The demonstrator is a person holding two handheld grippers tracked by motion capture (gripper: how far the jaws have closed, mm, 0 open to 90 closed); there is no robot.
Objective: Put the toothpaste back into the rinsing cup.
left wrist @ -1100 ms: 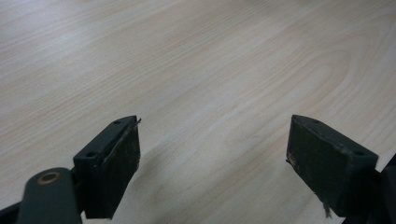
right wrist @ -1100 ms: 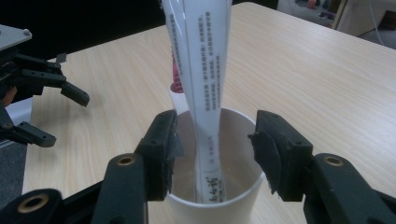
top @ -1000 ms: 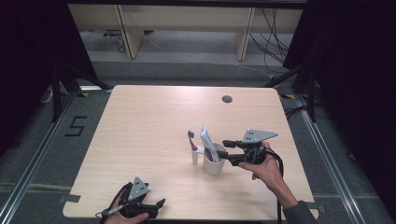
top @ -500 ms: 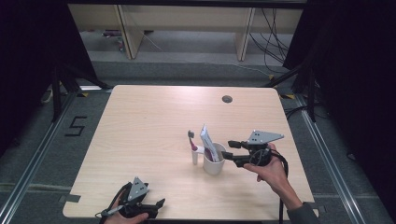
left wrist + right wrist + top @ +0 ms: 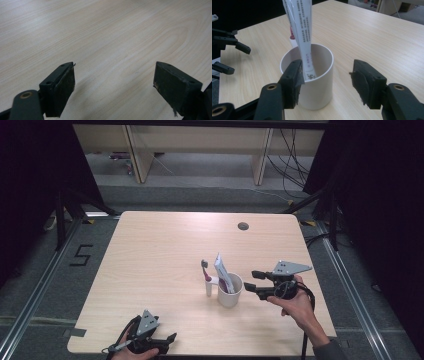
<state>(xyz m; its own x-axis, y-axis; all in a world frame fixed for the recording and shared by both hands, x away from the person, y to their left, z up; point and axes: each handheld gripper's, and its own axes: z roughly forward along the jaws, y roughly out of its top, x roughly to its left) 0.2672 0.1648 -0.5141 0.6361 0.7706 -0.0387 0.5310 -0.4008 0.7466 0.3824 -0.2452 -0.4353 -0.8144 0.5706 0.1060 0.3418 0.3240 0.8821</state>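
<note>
i have drawn my right gripper [image 5: 253,282] back from the white cup [image 5: 230,291] mid-surface, fingers released, toothpaste tube [image 5: 222,272] left standing inside; my left gripper [image 5: 165,343] idles released.

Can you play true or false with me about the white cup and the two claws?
1. The white cup stands upright on the table. True.
2. The toothpaste tube lies flat on the table. False: it stands in the cup.
3. The right claw is open, beside the cup. True.
4. The left claw is squeezing a toothbrush. False: it is open over bare wood.
5. The toothbrush is beside the cup. True.
</note>
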